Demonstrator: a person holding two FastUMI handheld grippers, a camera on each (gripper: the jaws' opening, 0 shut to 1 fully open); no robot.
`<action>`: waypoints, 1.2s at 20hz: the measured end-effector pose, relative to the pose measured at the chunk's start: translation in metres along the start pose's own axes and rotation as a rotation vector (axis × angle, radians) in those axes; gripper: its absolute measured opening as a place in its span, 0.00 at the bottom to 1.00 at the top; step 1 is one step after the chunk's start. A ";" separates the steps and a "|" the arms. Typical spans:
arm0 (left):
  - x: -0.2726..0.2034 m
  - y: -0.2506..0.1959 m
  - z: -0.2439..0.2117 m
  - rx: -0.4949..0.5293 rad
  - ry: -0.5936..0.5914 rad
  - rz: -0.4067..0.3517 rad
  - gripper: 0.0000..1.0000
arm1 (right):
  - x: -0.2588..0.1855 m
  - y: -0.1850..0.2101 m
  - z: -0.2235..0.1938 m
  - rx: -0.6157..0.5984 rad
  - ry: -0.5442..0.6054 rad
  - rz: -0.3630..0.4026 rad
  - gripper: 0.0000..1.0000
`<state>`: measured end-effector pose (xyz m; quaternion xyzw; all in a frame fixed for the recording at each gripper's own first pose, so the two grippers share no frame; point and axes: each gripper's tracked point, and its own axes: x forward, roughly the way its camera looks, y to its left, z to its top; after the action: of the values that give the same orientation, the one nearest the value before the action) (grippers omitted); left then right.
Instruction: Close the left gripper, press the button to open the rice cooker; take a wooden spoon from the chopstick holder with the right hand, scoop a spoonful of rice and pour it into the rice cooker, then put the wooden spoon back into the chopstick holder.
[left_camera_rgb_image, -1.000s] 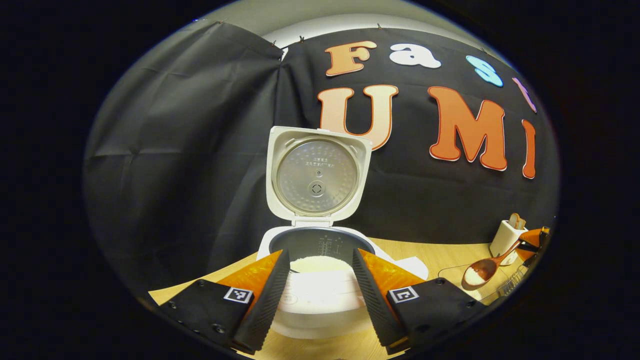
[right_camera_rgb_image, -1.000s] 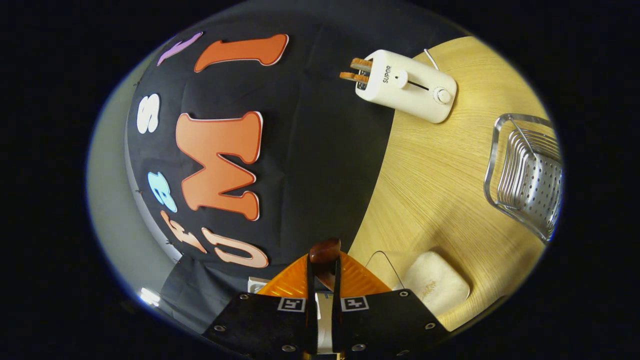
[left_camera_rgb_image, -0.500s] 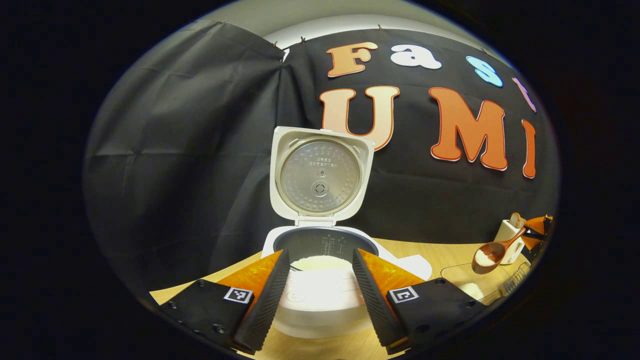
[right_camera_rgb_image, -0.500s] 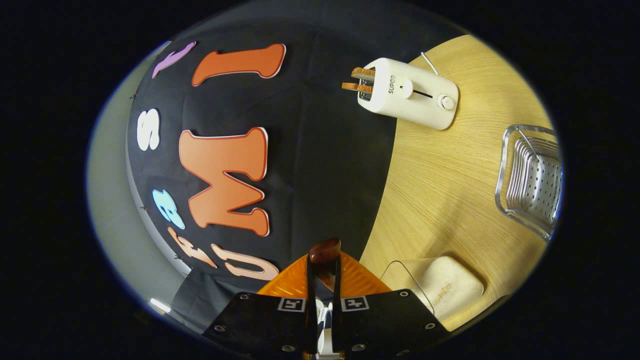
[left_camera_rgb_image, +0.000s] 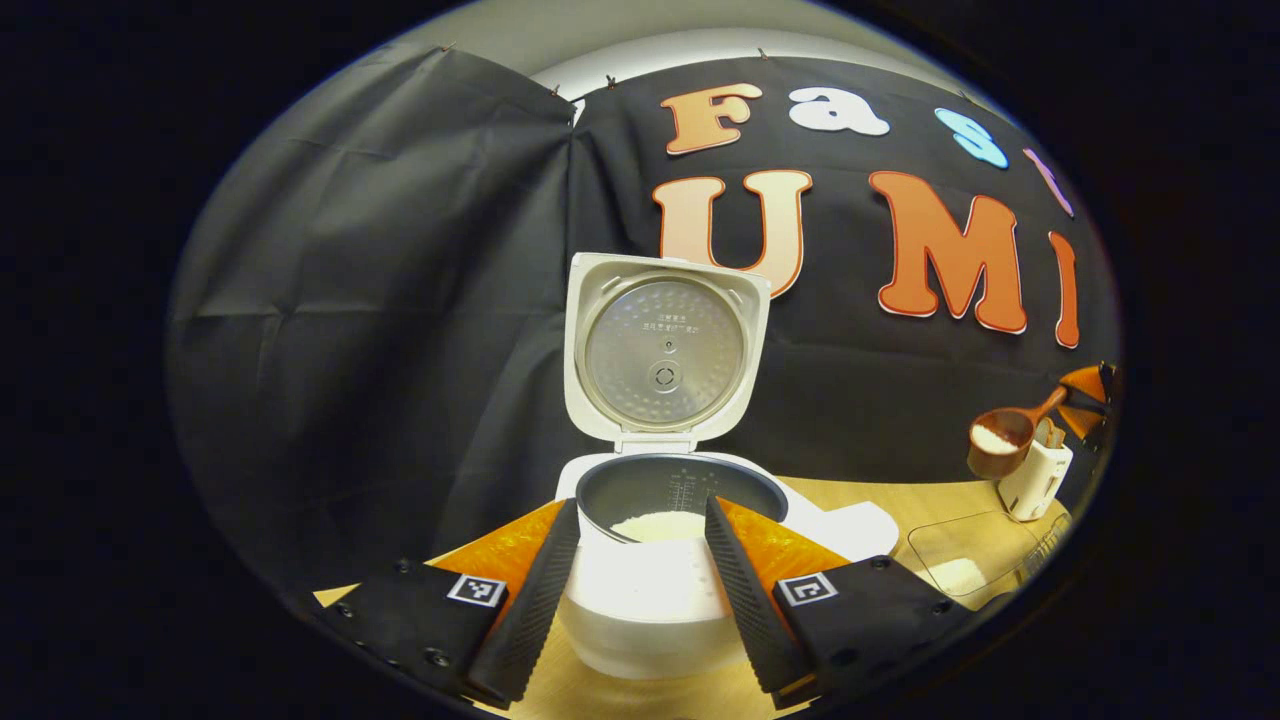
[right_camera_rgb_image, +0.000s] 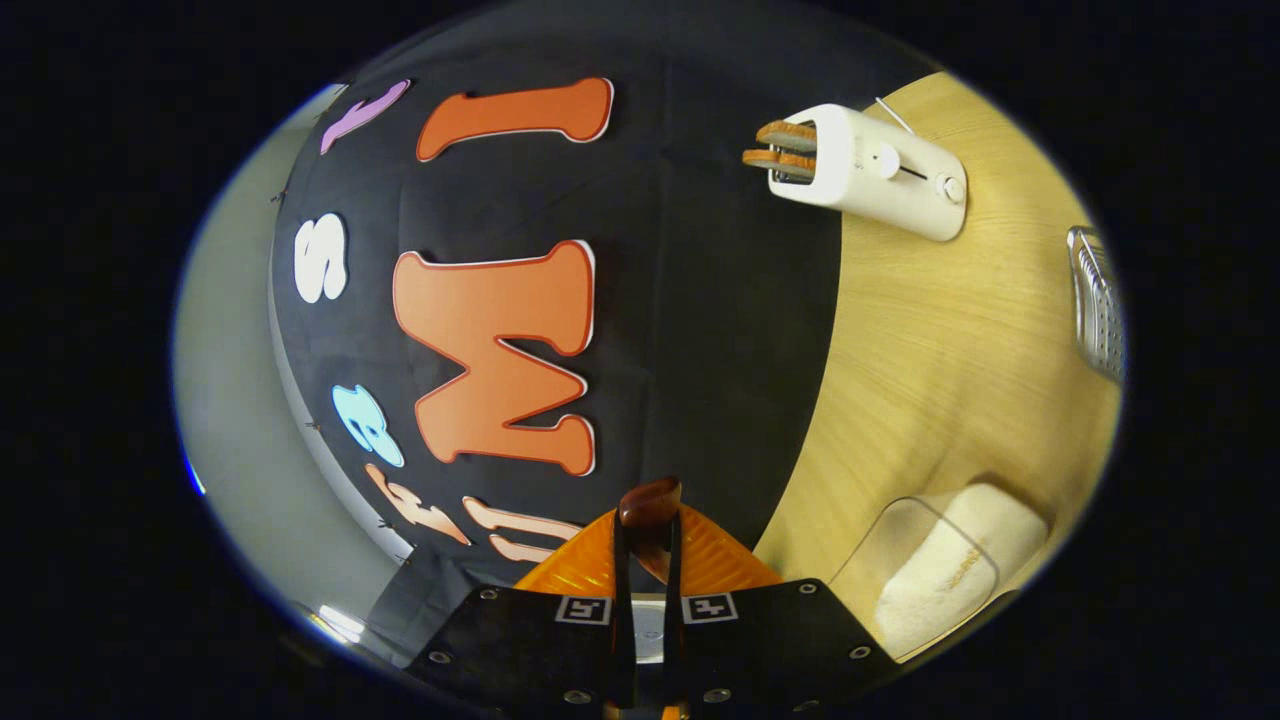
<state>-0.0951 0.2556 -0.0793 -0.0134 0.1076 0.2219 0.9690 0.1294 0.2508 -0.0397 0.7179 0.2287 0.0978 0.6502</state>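
Rice-laden wooden spoon (left_camera_rgb_image: 1003, 442) airborne, well right of rice cooker (left_camera_rgb_image: 660, 560)

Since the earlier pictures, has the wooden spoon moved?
Yes. In the left gripper view the wooden spoon, loaded with rice, has risen: earlier its bowl hung low beside the toaster, over the table; now it is above the toaster's top, against the cloth wall.

Dim booth, warm overhead light, sharp centre, strong fisheye bending at edges
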 end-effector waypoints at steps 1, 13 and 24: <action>-0.002 0.001 0.000 0.001 0.004 -0.004 0.84 | 0.006 0.009 -0.008 -0.022 0.017 0.020 0.11; -0.001 0.026 0.000 0.014 -0.019 0.006 0.84 | 0.082 0.035 -0.092 -0.034 0.117 0.029 0.11; 0.002 0.060 0.014 -0.010 -0.061 0.050 0.84 | 0.129 0.068 -0.212 -0.346 0.237 0.092 0.11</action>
<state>-0.1169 0.3114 -0.0651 -0.0090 0.0773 0.2470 0.9659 0.1632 0.4951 0.0349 0.5889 0.2503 0.2492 0.7269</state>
